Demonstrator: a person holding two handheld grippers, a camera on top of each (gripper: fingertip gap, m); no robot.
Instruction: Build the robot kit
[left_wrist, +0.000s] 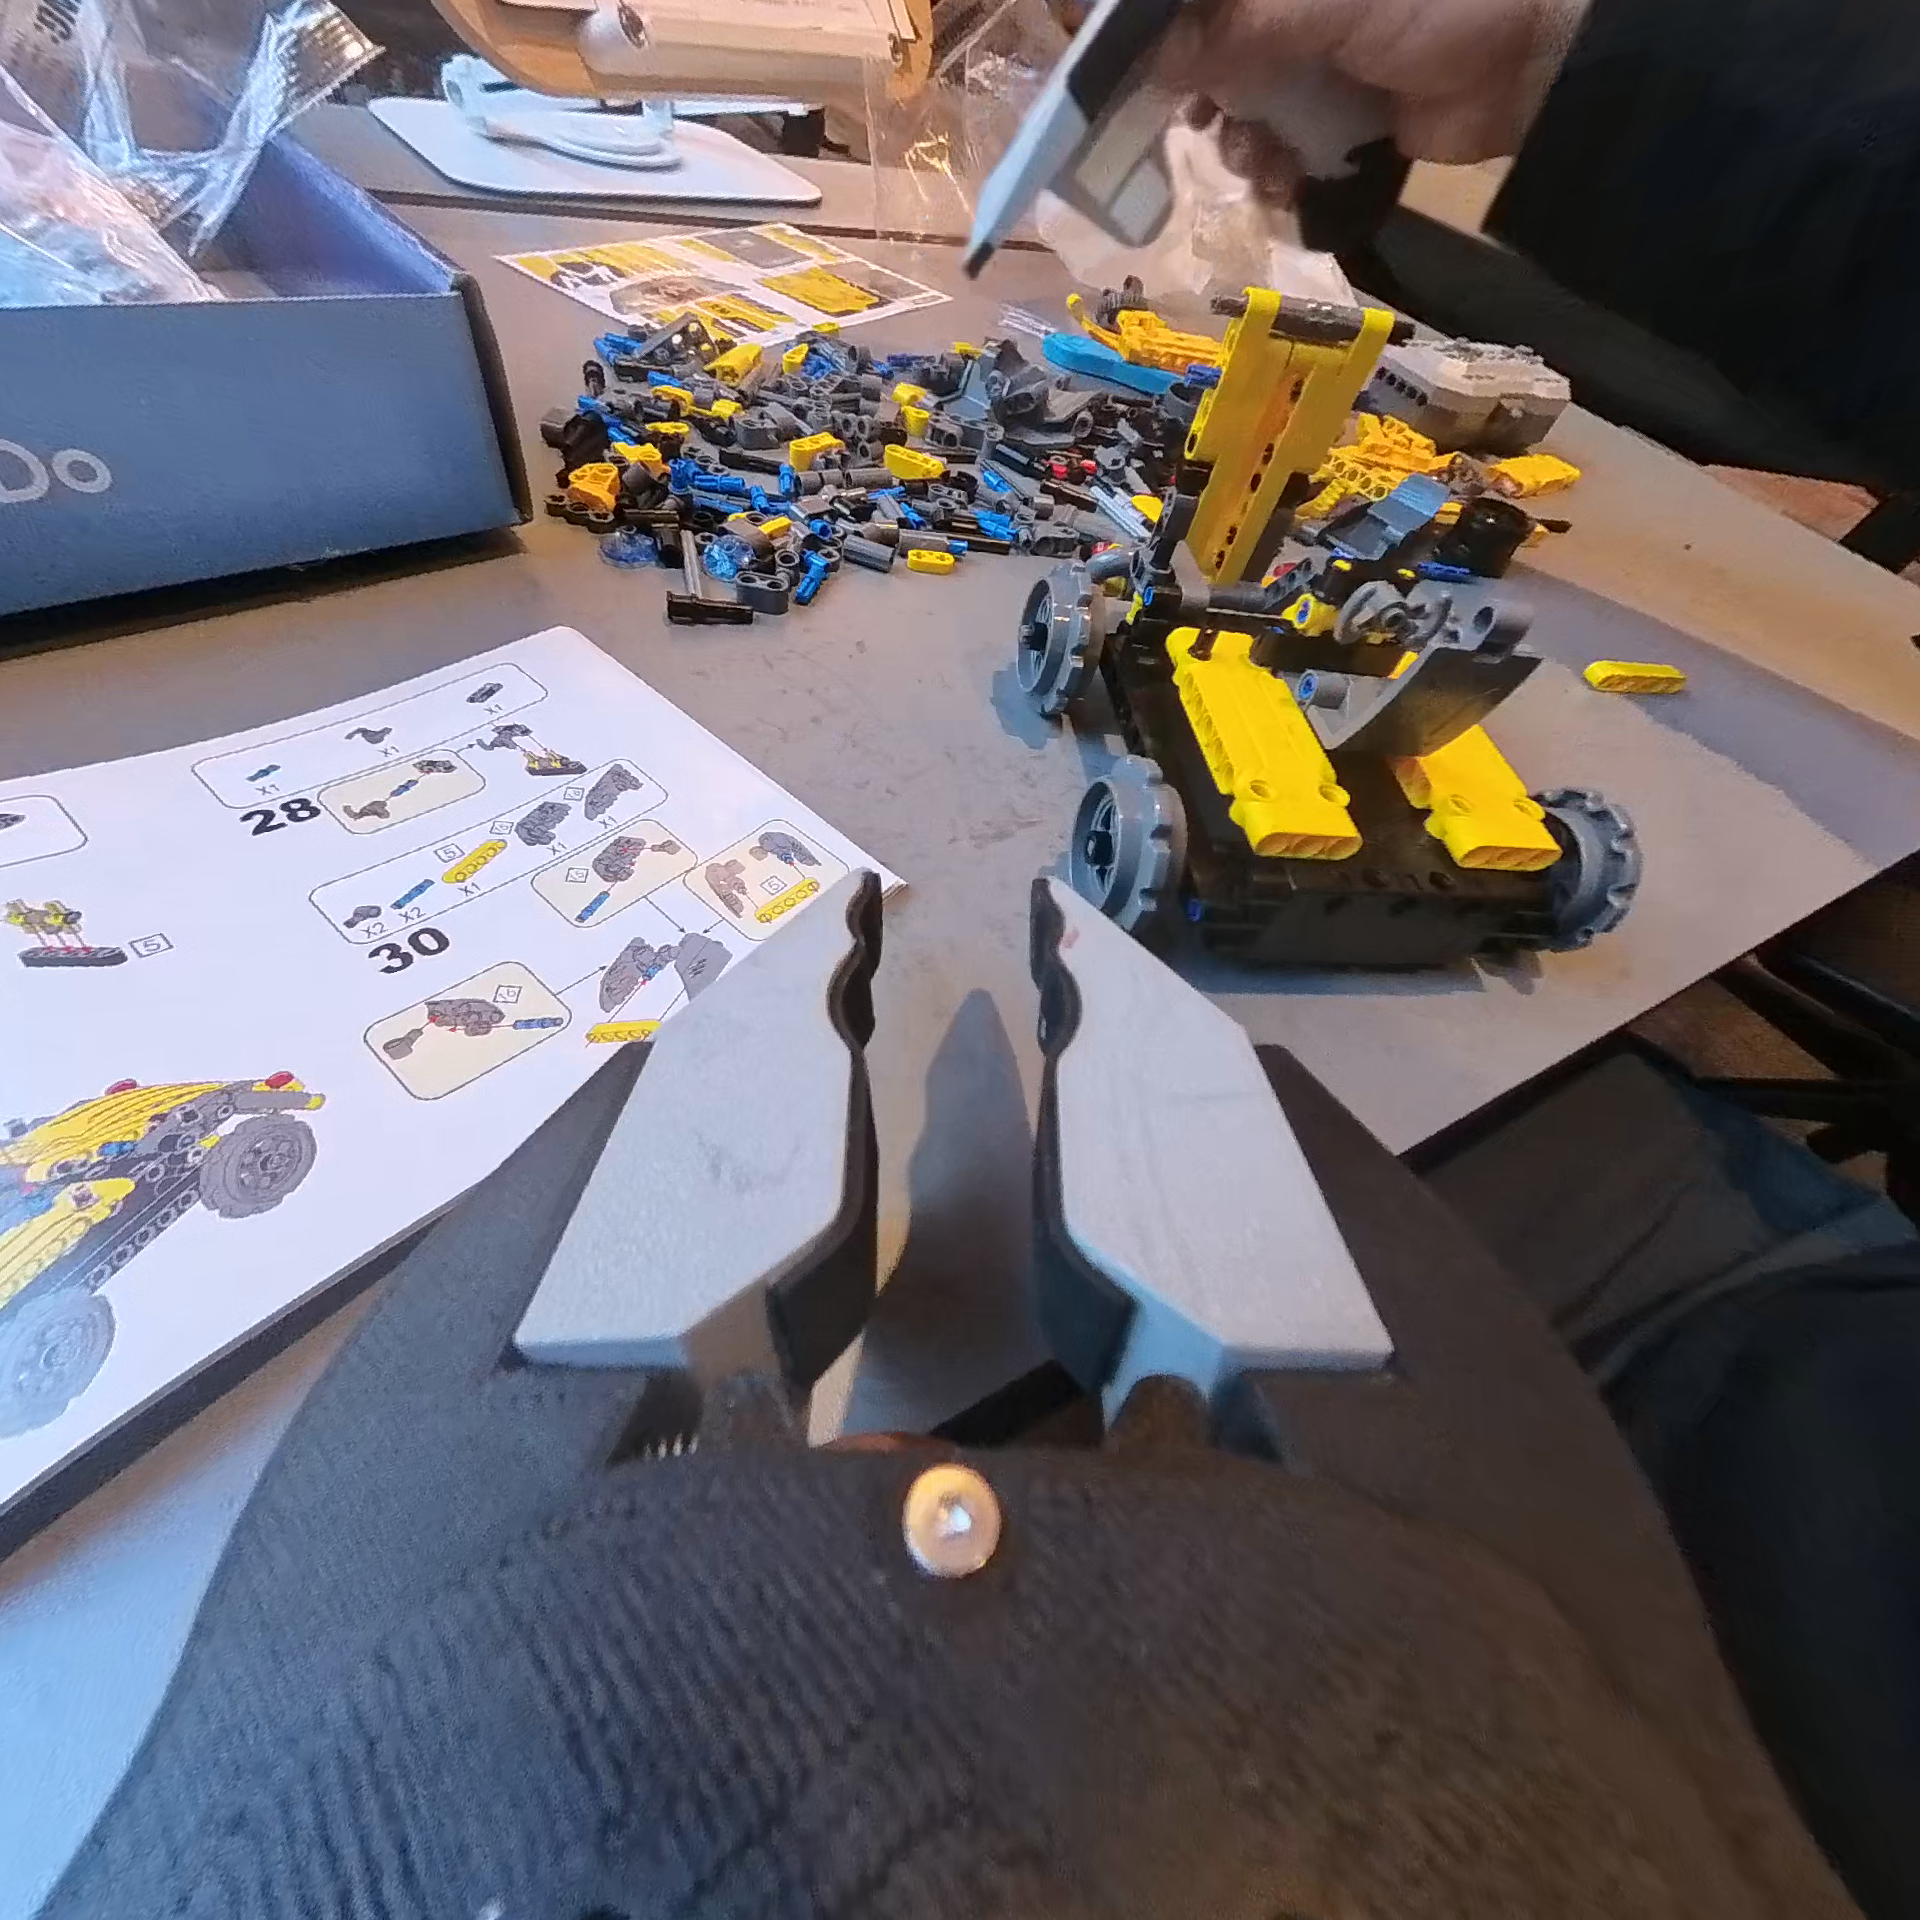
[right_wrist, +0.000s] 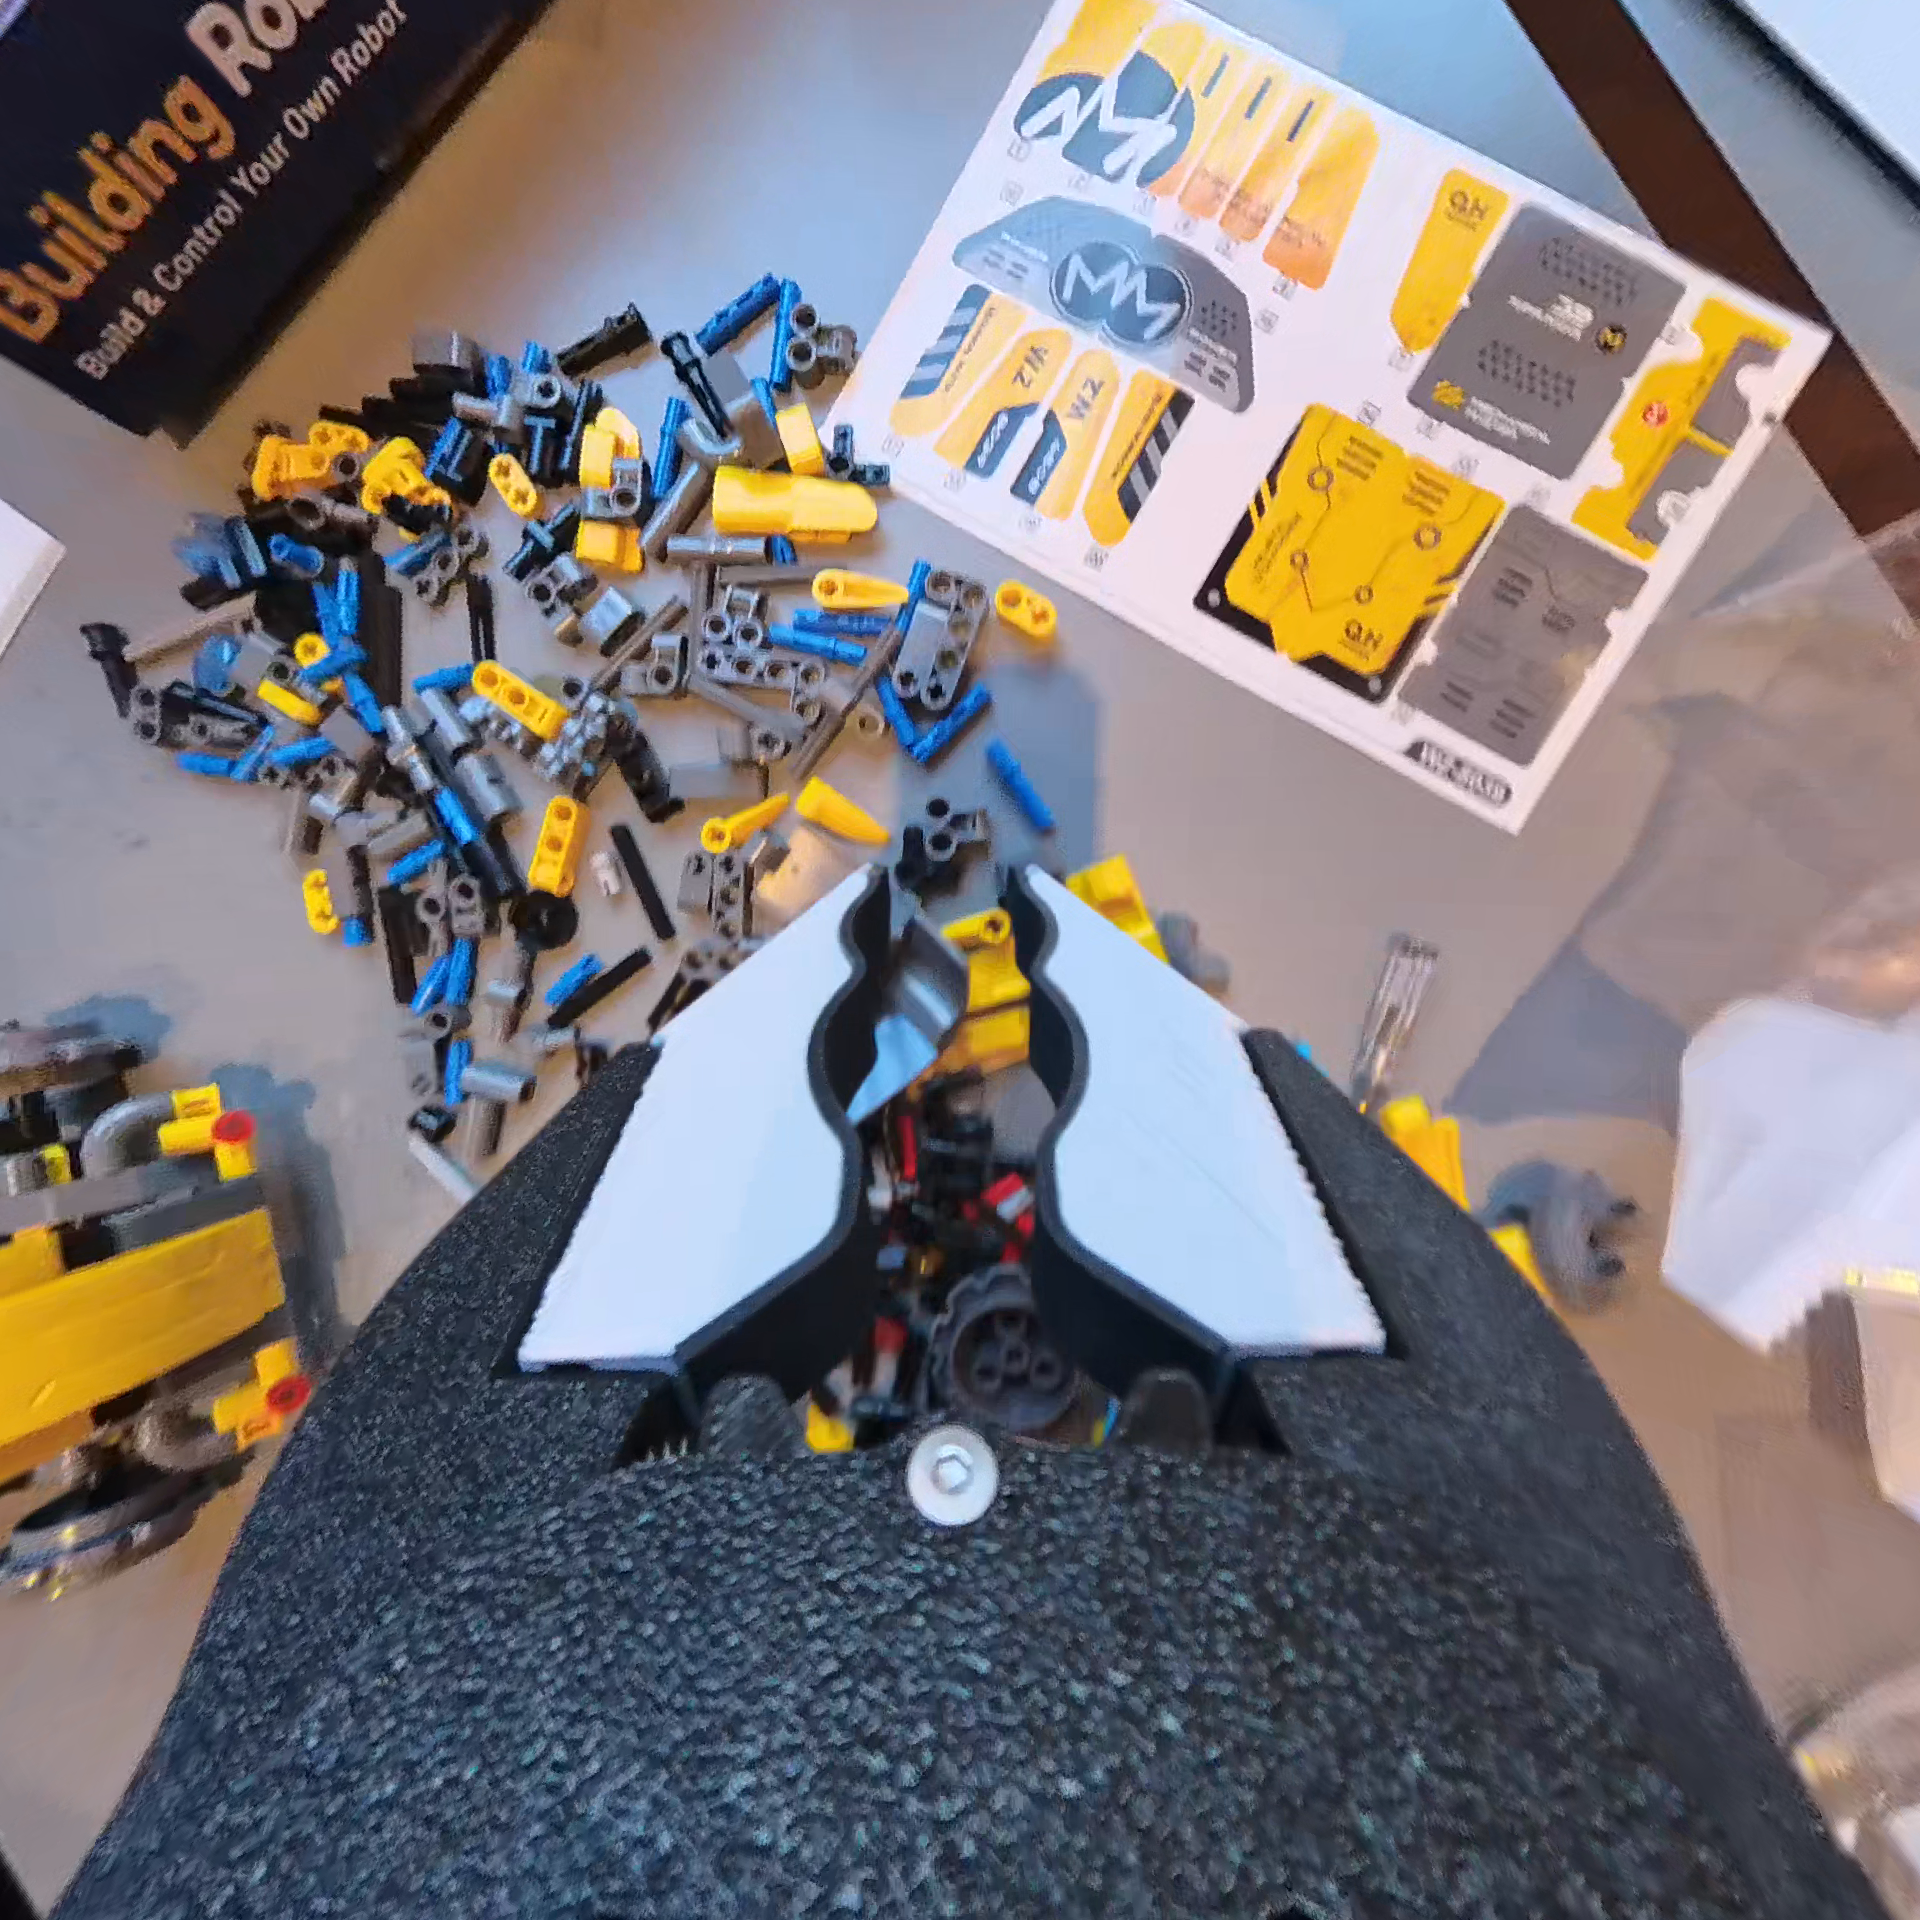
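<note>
On table (left_wrist: 883, 707): two claws, one model (left_wrist: 1320, 748).

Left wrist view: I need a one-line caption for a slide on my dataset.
Open left gripper hovers over grey table between instruction booklet and half-built yellow vehicle.

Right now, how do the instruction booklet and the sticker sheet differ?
The instruction booklet lies close by the left gripper, which hangs open over the table; the sticker sheet lies past the loose parts pile. The booklet shows numbered line drawings on white; the sheet is packed with yellow and grey decals. Both lie flat on the grey table.
</note>
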